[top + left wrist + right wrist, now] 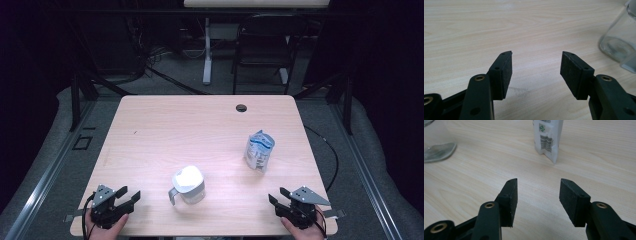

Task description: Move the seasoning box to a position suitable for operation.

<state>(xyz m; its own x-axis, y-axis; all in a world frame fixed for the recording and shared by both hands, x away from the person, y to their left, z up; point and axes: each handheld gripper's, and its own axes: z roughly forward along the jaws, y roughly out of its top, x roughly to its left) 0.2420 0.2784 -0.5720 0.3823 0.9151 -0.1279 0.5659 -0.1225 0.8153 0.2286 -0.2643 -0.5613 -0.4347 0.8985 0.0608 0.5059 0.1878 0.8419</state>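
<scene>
A clear jug point(188, 185) with a white lid and a grey handle stands near the table's front middle; its glassy base point(617, 42) shows at the right of the left gripper view and its base point(437, 146) at the top left of the right gripper view. A white and blue pouch point(259, 150) stands upright to the right of centre, and the pouch point(548, 138) lies ahead of the right gripper. My left gripper point(130, 195) rests open at the front left corner, nothing between its jaws. My right gripper point(277, 196) rests open at the front right, also empty.
The pale wooden table point(200, 130) has a round cable hole point(241, 107) near its far edge. A black chair point(262, 47) and a desk leg point(207, 50) stand beyond the table. Grey carpet surrounds it.
</scene>
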